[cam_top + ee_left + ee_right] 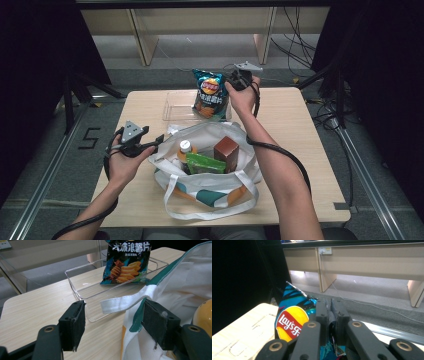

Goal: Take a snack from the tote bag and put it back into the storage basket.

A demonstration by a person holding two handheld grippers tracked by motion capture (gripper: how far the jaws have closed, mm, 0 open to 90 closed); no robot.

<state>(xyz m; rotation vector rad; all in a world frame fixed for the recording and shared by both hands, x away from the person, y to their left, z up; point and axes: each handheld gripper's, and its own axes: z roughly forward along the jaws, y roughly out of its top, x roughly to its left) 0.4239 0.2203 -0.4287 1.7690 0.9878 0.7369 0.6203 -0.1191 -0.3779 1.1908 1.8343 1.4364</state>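
Note:
A blue Lay's chip bag (210, 95) stands upright in a clear plastic tray (175, 107) at the far middle of the table. My right gripper (229, 82) is shut on the bag's top edge, and in the right gripper view its jaws (329, 307) pinch the crinkled foil of the chip bag (292, 320). My left gripper (157, 140) is open at the left rim of a white tote bag (210, 195). In the left gripper view the tote's white strap (125, 302) lies between the spread jaws (112, 315), and its teal-edged rim (140, 315) rests by the right pad.
Inside the tote are an orange bottle with a white cap (185, 150), a green packet (206, 164) and a brown box (226, 150). The wooden table (300, 125) has bare surface at its right and left sides. Cables trail on the floor beyond.

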